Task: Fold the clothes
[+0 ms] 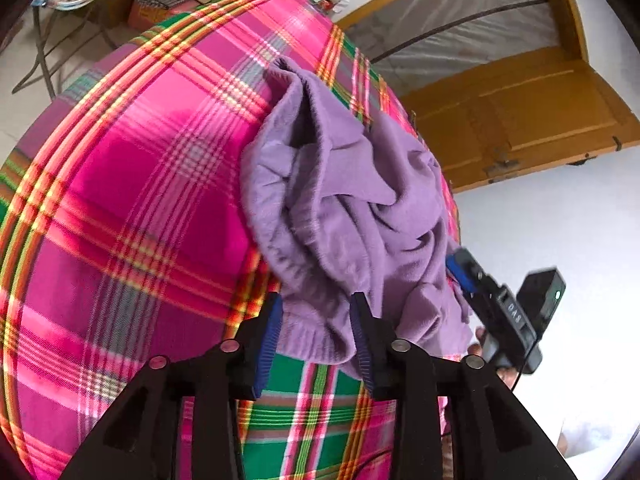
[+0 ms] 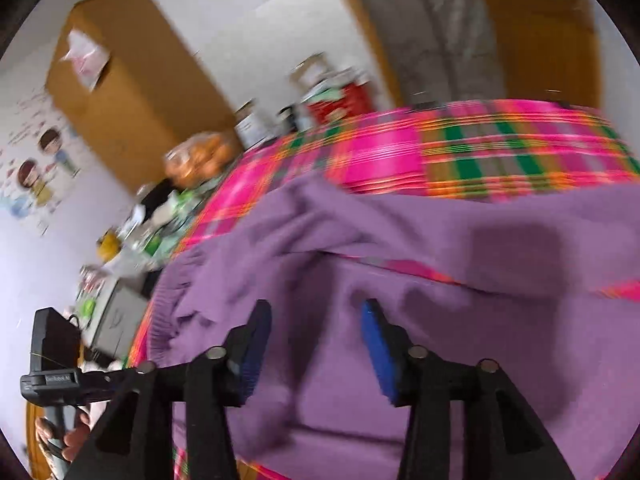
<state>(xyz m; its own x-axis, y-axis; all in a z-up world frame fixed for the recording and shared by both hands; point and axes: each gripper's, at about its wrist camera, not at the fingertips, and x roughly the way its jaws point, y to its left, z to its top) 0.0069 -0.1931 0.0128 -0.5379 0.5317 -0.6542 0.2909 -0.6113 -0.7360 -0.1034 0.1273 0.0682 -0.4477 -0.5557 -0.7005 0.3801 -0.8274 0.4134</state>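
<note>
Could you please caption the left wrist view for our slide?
Open left gripper straddles a crumpled purple sweater on a pink plaid bedspread.

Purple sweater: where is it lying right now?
The purple sweater lies crumpled on the pink plaid bedspread, near its right edge in the left wrist view, directly ahead of the left gripper.

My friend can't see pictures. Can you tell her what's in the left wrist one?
A crumpled purple sweater lies on a pink and green plaid cloth, with the left tool open around its ribbed hem. The right tool reaches its far edge, and a wooden door stands behind.
</note>
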